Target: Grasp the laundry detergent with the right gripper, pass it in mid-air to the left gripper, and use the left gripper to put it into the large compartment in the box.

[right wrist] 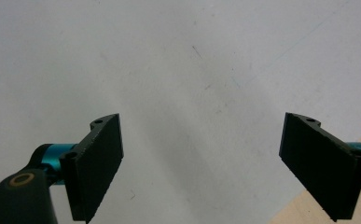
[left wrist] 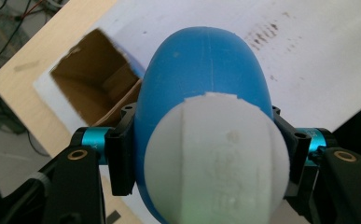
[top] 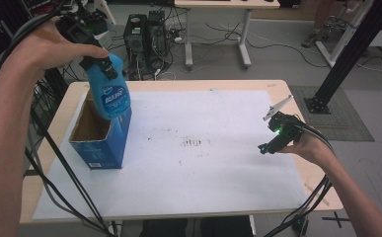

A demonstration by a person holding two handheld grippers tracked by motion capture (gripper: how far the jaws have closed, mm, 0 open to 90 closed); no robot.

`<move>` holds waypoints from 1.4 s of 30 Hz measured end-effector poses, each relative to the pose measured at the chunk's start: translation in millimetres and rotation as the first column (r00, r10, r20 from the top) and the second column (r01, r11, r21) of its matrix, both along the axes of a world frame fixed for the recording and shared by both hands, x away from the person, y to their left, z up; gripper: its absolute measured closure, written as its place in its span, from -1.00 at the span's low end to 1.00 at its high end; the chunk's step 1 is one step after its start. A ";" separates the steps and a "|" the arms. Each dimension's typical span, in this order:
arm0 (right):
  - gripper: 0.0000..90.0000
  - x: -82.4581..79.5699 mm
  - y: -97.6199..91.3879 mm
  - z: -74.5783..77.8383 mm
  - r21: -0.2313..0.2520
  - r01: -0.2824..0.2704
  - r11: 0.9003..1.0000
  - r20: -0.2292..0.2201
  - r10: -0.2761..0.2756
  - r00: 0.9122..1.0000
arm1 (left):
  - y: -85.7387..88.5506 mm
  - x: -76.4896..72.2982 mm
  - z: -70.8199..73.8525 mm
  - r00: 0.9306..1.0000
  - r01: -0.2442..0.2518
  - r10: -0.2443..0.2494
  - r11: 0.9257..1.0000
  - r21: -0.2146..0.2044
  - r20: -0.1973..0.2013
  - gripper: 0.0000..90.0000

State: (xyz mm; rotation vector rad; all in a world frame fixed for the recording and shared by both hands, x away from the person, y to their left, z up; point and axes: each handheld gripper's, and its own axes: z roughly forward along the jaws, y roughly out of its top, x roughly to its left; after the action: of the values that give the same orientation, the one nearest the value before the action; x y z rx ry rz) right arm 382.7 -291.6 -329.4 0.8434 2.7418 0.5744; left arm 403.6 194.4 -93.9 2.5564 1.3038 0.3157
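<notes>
One blue spray bottle (top: pixel 108 94) hangs clamped in the left gripper (top: pixel 99 66) above the open cardboard box (top: pixel 99 143); the right gripper (right wrist: pixel 201 163) gapes empty over the white mat (top: pixel 203 163). Next, I judge, it needs lowering straight into the box.

We hold the blue plastic bottle (top: pixel 109 94) by its top in our left tongs (top: pixel 98 63), its base above the open blue cardboard box (top: pixel 99 136) at the left of the white-covered wooden bench (top: pixel 198 158). Our right tongs (top: pixel 272 140) hover empty near the bench's right edge.
</notes>
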 end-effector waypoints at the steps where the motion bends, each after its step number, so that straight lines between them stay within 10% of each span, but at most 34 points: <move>1: -0.72 0.0 -0.4 -0.3 0.001 -0.001 1.000 0.000 0.001 1.000 | 4.6 0.5 0.0 1.000 -0.017 0.017 1.000 0.000 0.000 -0.15; 21: -0.72 -4.0 -0.3 -8.4 0.008 0.001 1.000 -0.005 -0.001 1.000 | 46.8 8.9 -30.3 0.978 -0.205 0.205 0.979 -0.010 -0.041 -0.15; 36: -0.72 -3.3 2.4 -14.2 0.008 0.000 1.000 -0.015 0.000 1.000 | 58.5 18.8 -87.3 0.968 -0.237 0.234 0.971 -0.018 -0.094 -0.15; 42: -0.72 -3.1 2.1 -19.3 0.001 0.001 1.000 -0.024 -0.001 1.000 | 57.0 20.9 -106.7 0.976 -0.196 0.195 0.981 0.008 -0.099 -0.15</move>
State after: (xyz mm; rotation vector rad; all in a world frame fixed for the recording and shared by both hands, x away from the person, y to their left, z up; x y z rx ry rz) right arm 379.5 -289.5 -348.8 0.8567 2.7625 0.5701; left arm 424.5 251.3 -200.6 2.4743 1.5957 0.2264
